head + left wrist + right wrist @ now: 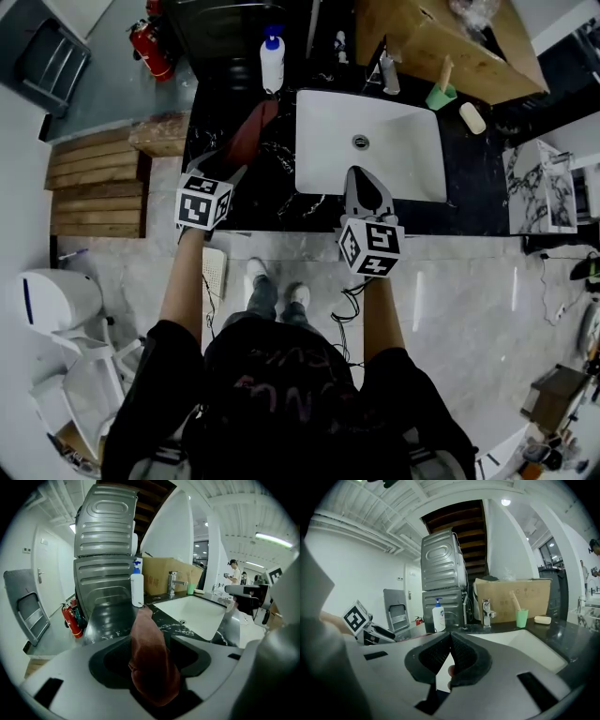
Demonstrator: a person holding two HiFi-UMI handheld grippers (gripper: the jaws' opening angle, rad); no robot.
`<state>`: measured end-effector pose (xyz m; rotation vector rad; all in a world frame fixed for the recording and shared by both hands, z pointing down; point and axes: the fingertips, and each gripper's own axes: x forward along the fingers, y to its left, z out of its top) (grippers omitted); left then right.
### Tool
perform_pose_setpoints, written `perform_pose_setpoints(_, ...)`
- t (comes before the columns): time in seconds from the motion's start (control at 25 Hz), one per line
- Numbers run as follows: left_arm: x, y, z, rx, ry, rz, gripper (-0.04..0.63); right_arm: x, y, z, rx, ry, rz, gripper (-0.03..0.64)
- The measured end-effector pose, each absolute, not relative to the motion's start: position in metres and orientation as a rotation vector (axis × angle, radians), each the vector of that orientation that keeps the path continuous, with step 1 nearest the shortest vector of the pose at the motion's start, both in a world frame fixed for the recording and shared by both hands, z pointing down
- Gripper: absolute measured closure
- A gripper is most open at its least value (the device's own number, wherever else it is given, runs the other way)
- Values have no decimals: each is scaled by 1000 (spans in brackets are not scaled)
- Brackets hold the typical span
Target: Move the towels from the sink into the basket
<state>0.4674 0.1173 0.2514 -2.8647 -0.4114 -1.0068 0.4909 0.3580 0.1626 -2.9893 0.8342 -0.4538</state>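
At about ten o'clock in the head view stands one red fire extinguisher point(152, 49) on the floor. To its right, the left gripper point(225, 172) reaches over the black marble counter point(208, 131) with its jaws spread wide. One reddish-brown towel point(251, 131) runs out between them toward one o'clock. The pads stand clear of the cloth on both sides, so nothing is clamped, and I cannot tell whether the towel rests on the counter. It is outside the sink, at about nine o'clock from the basin, and its far tip ends near the single white pump bottle point(272, 64) with a blue top. Next comes the one white sink point(403, 155), its bowl bare around the drain. The right gripper point(364, 180) hovers at the basin's six o'clock edge, its jaws pressed together on nothing. Behind the basin, from twelve toward two o'clock, stand one faucet point(388, 73), one green cup point(442, 96) and one bar of soap point(472, 118). Only one towel can be seen.
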Motion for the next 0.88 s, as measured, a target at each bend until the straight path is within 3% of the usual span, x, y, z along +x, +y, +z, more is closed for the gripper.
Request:
perform_pose_setpoints(0.24,473,116,281,-2816,-425,-1149,342,494,365,170,-3005,784,-484,601)
perform_pose_setpoints(0.56,476,118,276,-2804,-410,-1129,493,495,364,173,-3006,780,-492,601)
perform_pose_setpoints(0.88,473,124,237,-2902,-356,-957,509,493,366,160,-2993,817,-443,601)
